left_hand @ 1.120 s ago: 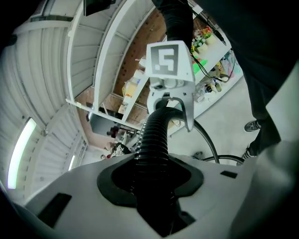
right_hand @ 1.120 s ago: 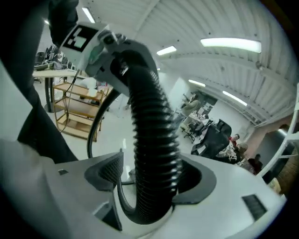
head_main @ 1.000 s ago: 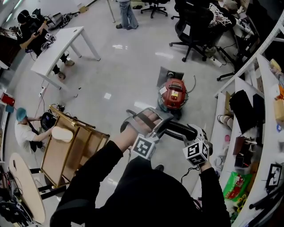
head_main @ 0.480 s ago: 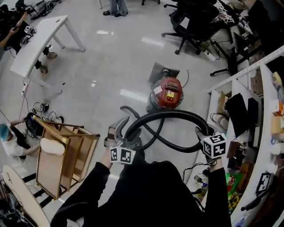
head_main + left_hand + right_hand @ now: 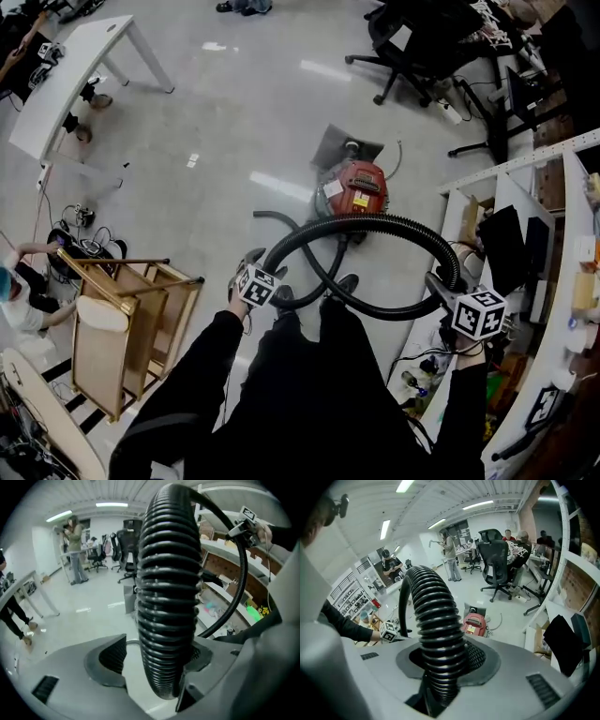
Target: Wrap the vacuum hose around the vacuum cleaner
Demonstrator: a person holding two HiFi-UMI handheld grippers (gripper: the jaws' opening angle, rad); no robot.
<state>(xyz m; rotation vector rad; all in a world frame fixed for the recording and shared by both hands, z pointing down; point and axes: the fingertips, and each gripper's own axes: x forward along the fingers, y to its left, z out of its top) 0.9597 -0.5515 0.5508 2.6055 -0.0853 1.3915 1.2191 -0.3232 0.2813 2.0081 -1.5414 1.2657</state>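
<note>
The person stands over the red vacuum cleaner point(image 5: 356, 192), which sits on the pale floor point(image 5: 234, 122) just ahead of their feet. The black ribbed vacuum hose point(image 5: 375, 222) rises in a wide arch between the two grippers. The top of the arch passes across the cleaner's near edge in the head view, and a second run of hose crosses under it lower down.

The left gripper point(image 5: 251, 270) is out in front of the person's left knee. Its fingers point(image 5: 110, 656) stand wide apart with the hose running up between them. There is a clear gap on the left side, while on the right the hose leans against the other pad without being squeezed.

The right gripper point(image 5: 445, 287) is off to the person's right, close to the white shelves point(image 5: 525, 202). Its fingers point(image 5: 477, 658) are clamped on the hose, which stands up from them and bends over toward the left gripper.

A wooden frame cart point(image 5: 122, 323) stands on the floor to the left. A white table point(image 5: 66, 80) and black office chairs point(image 5: 412, 37) are farther back.
</note>
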